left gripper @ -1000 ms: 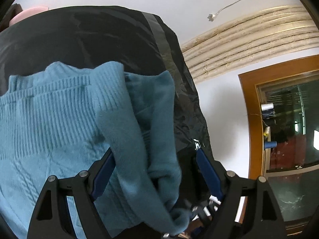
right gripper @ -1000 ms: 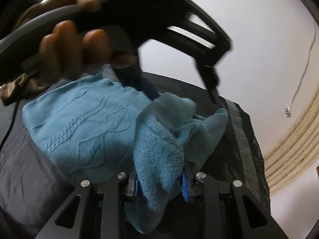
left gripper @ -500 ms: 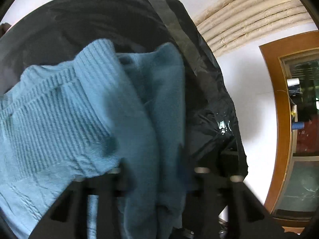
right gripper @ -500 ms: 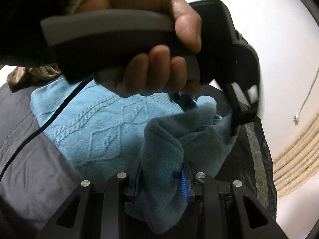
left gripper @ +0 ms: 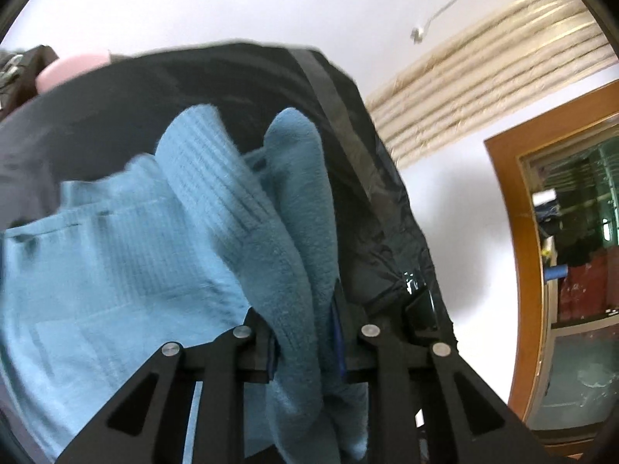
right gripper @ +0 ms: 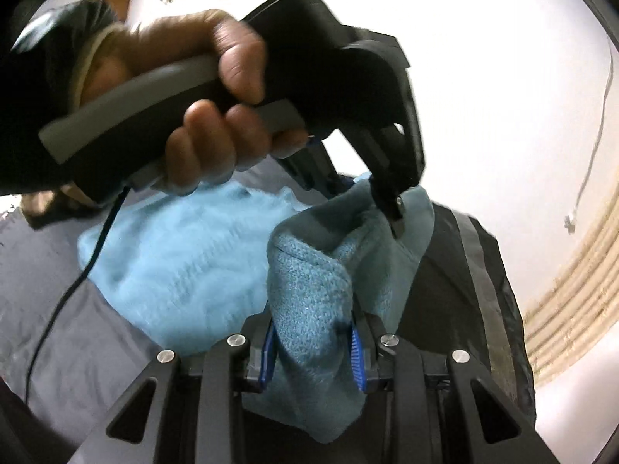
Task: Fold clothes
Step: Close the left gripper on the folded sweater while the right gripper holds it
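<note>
Dark table cover (left gripper: 240, 89), left hand-held gripper (left gripper: 305, 342) newly clamping blue sweater (left gripper: 116, 270)

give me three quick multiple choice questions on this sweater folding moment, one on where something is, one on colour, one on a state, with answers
1. Where does the body of the sweater lie?
A. on the dark sheet
B. on the window frame
C. on a chair

2. What colour is the sweater?
A. red
B. light blue
C. white

3. What is the right gripper doing?
A. hanging open, away from the cloth
B. shut on a fold of the sweater
C. gripping a cable

Answers:
1. A, the knit is spread over the dark sheet in the right wrist view.
2. B, both views show light blue knit.
3. B, the blue pads press a bunched fold from both sides; the left gripper pinches a fold likewise.
</note>
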The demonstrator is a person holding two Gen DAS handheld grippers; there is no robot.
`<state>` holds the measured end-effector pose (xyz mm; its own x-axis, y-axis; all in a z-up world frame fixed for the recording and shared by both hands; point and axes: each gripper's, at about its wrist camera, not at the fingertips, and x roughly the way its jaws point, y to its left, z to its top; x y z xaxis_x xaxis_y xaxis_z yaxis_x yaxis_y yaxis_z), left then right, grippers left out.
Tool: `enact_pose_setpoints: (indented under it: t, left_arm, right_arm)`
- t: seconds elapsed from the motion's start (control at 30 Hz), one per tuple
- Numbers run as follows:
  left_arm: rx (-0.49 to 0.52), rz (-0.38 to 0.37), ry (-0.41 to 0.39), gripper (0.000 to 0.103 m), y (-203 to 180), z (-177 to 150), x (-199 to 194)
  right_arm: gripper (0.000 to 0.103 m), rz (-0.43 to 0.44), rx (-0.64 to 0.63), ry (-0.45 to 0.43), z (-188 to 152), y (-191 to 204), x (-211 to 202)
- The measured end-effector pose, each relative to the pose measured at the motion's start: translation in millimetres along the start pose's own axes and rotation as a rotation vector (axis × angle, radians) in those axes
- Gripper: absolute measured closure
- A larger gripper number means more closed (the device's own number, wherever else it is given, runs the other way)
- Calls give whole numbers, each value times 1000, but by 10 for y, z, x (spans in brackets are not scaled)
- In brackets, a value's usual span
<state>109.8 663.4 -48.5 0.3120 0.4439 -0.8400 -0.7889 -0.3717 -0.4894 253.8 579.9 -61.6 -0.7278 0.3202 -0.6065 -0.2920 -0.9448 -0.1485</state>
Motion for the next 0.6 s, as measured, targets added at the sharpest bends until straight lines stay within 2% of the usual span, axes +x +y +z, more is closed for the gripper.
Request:
enact_pose_setpoints:
  t: [0.17, 0.33, 0.6]
  left_arm:
    - [-22, 3, -90, 80, 430, -194, -668]
    - [-57, 20, -143, 79, 961, -479, -1082]
    - [-152, 33, -158, 80, 1949, -984, -1270]
  right_arm:
    - [71, 83, -30, -44, 207, 354, -119]
    - [71, 181, -70, -24, 346, 831, -12]
    - [71, 325, -138, 51, 459, 1600, 328]
